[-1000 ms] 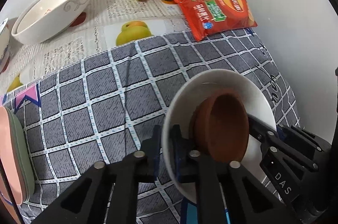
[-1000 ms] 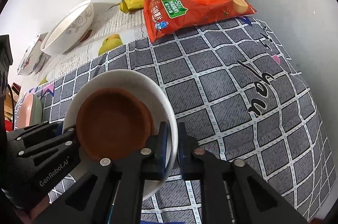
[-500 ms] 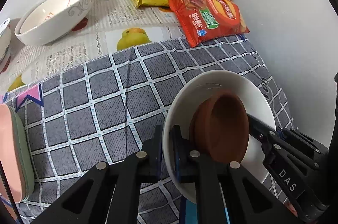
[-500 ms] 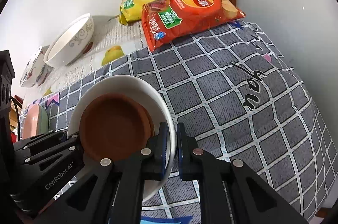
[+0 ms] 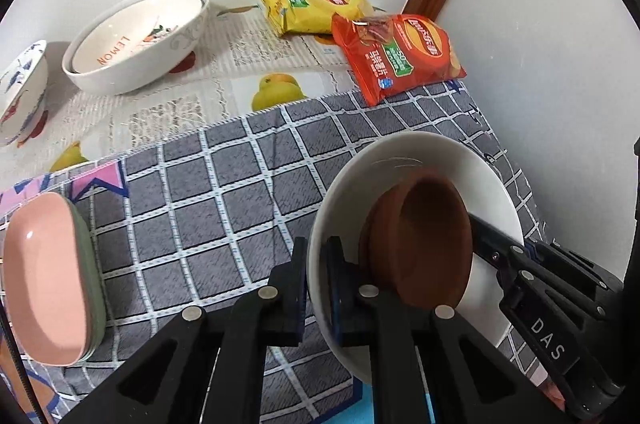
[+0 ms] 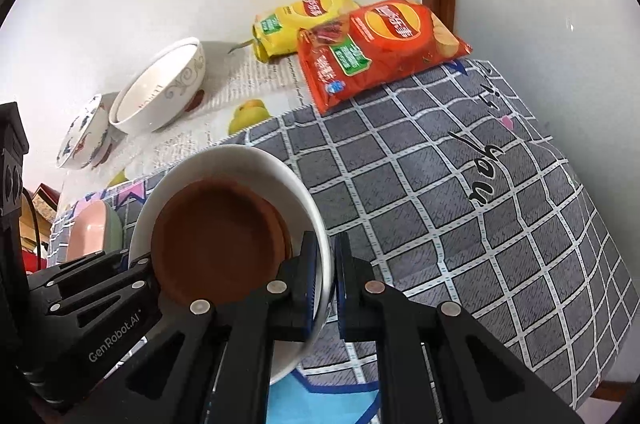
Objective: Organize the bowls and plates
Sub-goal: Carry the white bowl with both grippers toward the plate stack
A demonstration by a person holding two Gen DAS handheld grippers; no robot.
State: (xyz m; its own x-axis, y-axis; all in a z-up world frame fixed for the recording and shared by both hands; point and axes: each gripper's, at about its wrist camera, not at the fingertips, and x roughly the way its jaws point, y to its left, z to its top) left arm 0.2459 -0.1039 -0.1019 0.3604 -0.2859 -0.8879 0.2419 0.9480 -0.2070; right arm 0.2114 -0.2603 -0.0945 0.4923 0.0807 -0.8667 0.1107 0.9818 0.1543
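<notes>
A white plate (image 5: 360,183) carries brown wooden dishes (image 5: 424,244) and hangs above the grey checked cloth. My left gripper (image 5: 318,264) is shut on the plate's left rim. My right gripper (image 6: 328,264) is shut on its right rim; the white plate (image 6: 240,163) and brown dishes (image 6: 216,236) show there too. A pink plate stacked on a green one (image 5: 48,272) lies at the left. A large white "LEMON" bowl (image 5: 140,39) and a small blue-patterned bowl (image 5: 20,87) stand at the back left.
A yellow chip bag (image 5: 316,5) and a red chip bag (image 5: 400,55) lie at the back by the wall. The grey checked cloth (image 6: 460,183) covers the table's near part, fruit-print paper the far part. The table edge drops off at the right.
Both grippers have lifted the plate with the brown dishes higher and pulled back a little; more of the table and the back bowls show now.
</notes>
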